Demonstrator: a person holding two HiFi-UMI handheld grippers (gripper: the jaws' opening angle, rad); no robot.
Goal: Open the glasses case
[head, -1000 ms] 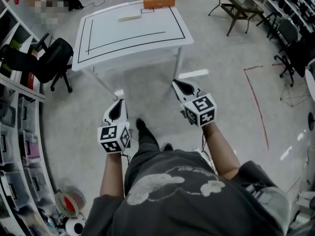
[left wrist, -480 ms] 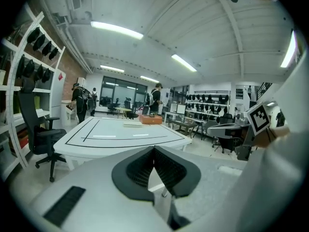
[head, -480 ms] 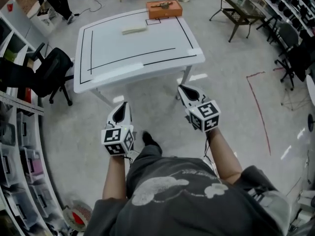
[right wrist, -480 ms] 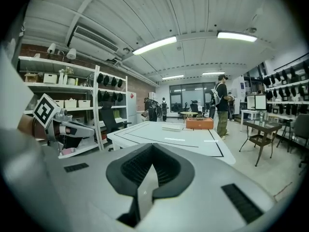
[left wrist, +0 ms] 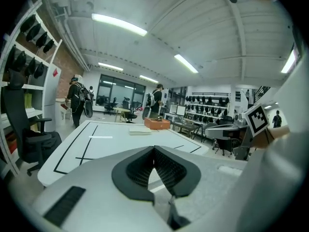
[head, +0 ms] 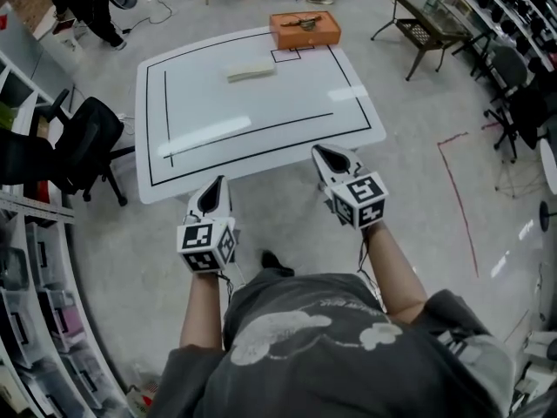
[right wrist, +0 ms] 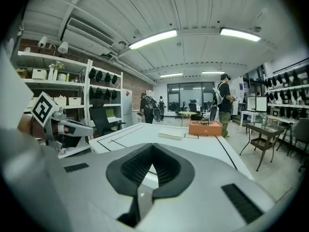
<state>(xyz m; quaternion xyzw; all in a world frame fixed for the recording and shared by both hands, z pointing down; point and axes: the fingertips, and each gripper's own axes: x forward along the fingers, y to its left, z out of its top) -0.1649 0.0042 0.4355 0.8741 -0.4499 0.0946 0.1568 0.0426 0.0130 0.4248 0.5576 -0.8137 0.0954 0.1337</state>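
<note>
White table marked with black tape lines, seen from above. The pale, flat glasses case lies closed on the table's far half, just beside a small taped square, near the orange box standing at the table's far edge. The left gripper and right gripper are held at the table's near edge, well apart from the case; each has its jaws drawn together, tips meeting, nothing between them. A black office chair stands at the table's left.

Bright ceiling strip-lighting, fisheye-warped edges
</note>
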